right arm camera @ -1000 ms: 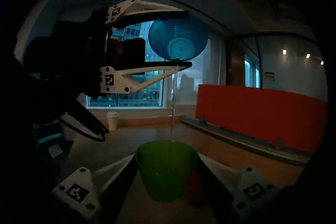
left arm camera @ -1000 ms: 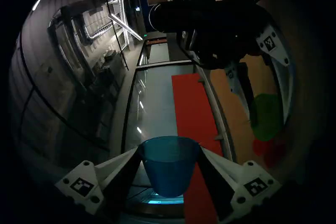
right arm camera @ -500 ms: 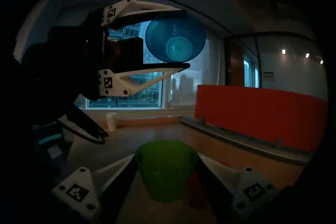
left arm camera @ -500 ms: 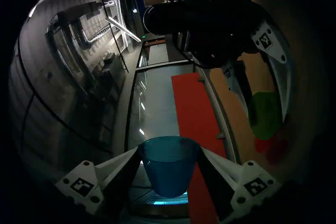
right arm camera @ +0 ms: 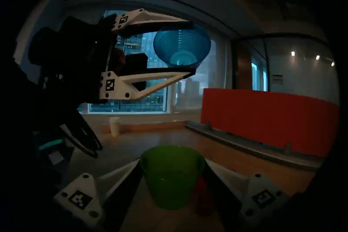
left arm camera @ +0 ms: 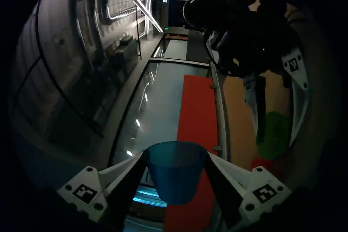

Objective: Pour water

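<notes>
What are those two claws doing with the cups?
The left claw grips a see-through blue plastic cup, tipped on its side, high above a see-through green plastic cup that the right claw holds upright. The blue cup's mouth points down toward the green one, but no stream of water shows between them right now.

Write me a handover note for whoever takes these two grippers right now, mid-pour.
Left gripper: shut on the blue cup, held high and tipped on its side, above the green cup.
Right gripper: shut on the green cup, upright over the wooden table.
Done: a thin stream ran from blue into green a second ago; none falls now.
Left: the green cup's fill level is unreadable; probably right the blue cup and set both down.
</notes>
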Tool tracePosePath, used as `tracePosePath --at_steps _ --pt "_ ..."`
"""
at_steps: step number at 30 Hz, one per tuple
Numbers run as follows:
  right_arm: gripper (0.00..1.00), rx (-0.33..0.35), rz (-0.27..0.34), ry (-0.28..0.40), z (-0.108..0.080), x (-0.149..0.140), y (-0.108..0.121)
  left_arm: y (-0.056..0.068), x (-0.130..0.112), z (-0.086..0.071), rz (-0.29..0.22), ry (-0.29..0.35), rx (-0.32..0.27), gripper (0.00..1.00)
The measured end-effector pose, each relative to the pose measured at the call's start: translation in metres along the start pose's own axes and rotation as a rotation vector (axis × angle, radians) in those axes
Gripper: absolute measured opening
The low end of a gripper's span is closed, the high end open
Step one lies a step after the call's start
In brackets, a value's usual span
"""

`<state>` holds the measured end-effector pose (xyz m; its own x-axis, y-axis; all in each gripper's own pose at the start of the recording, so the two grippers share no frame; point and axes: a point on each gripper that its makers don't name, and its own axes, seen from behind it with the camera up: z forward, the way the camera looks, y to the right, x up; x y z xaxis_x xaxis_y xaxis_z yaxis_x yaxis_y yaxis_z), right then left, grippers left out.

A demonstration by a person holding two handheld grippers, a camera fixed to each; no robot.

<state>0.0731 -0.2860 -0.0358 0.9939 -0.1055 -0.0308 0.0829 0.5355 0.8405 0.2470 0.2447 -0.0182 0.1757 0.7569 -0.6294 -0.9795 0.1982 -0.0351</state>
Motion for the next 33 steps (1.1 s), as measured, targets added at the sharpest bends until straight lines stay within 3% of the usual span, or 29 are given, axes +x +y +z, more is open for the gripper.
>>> tracePosePath --at_steps 5,16,20,27,33 --pt "0.91 -0.004 0.002 0.003 -0.002 0.000 0.002 0.005 -0.003 0.000 -0.149 0.005 -0.002 0.89" --pt "0.91 -0.012 0.000 0.015 -0.005 0.005 0.002 0.001 -0.014 -0.005 -0.421 0.005 0.036 0.88" --pt "0.91 -0.014 0.002 0.018 -0.006 0.008 0.001 -0.001 -0.020 -0.005 -0.551 -0.004 0.042 0.88" --pt "0.91 -0.017 0.005 0.027 -0.008 0.011 -0.001 -0.009 -0.032 -0.005 -0.823 -0.010 0.048 0.88" --pt "0.92 -0.020 0.006 0.034 -0.010 0.014 -0.002 -0.009 -0.045 -0.004 -1.021 -0.020 0.035 0.88"
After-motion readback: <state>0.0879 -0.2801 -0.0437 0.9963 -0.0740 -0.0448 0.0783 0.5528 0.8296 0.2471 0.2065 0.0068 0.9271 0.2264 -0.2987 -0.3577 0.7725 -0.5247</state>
